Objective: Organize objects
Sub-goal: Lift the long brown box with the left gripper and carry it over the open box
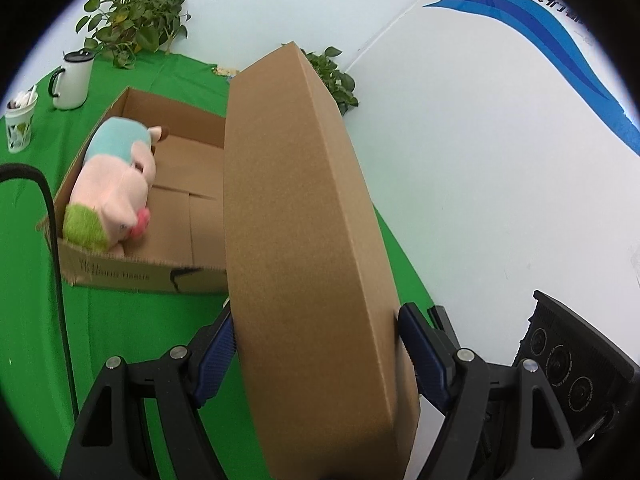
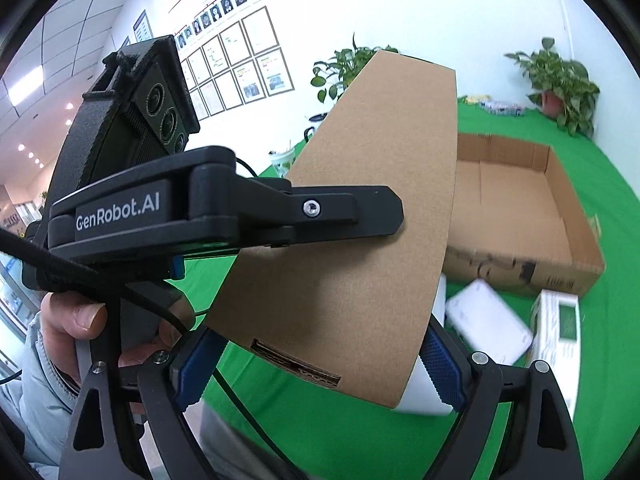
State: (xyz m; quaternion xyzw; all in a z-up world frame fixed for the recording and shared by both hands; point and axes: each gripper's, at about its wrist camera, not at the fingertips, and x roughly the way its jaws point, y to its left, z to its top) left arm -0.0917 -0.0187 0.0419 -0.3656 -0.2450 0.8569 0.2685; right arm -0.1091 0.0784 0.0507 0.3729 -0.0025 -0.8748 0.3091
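My left gripper [image 1: 314,334] is shut on a flat brown cardboard box [image 1: 296,208], held on edge above the green table. The same brown box [image 2: 360,232] fills the right wrist view, with the left gripper's finger [image 2: 340,208] pressed across its face. My right gripper [image 2: 320,364] stands open around the box's near end; its blue pads [image 2: 442,364] look apart from the cardboard. An open cardboard tray [image 1: 160,276] on the table holds a pink plush toy [image 1: 116,192] at its left end. The tray also shows in the right wrist view [image 2: 520,264].
A white enamel mug [image 1: 72,80] and a paper cup [image 1: 20,122] stand at the table's far left. Potted plants [image 1: 136,16] [image 2: 560,80] stand at the back. A white pack [image 2: 488,320] and a white carton [image 2: 556,324] lie in front of the tray.
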